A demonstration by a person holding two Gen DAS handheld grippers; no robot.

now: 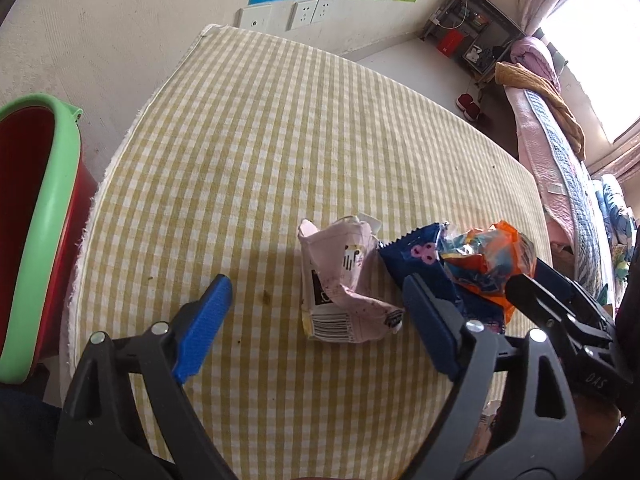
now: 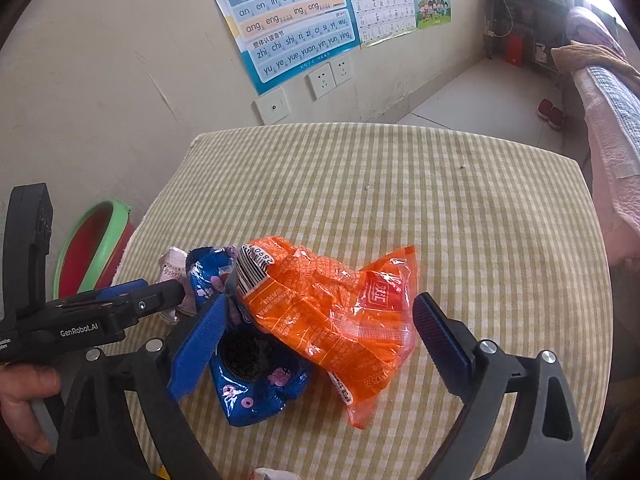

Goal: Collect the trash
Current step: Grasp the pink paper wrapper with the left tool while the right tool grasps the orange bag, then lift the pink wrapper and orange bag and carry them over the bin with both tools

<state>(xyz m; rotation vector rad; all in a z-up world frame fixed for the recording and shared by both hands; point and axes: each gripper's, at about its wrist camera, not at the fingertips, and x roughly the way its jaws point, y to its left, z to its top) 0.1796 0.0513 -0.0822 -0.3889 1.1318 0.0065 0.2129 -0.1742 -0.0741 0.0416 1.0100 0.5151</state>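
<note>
Three wrappers lie together on the checked tablecloth (image 1: 280,140). A crumpled pink wrapper (image 1: 344,288) lies between the open blue fingers of my left gripper (image 1: 320,320). A blue wrapper (image 2: 248,376) and an orange bag (image 2: 332,312) lie between the open fingers of my right gripper (image 2: 320,340). The blue wrapper (image 1: 416,256) and orange bag (image 1: 488,264) also show in the left wrist view. The pink wrapper (image 2: 174,266) is mostly hidden in the right wrist view. The bin (image 1: 40,216), red with a green rim, stands left of the table.
The bin also shows in the right wrist view (image 2: 94,244). The wall with posters (image 2: 288,20) and sockets (image 2: 328,76) is behind the table. A bed (image 1: 560,152) with pink bedding stands to the right. Red slippers (image 2: 550,112) lie on the floor.
</note>
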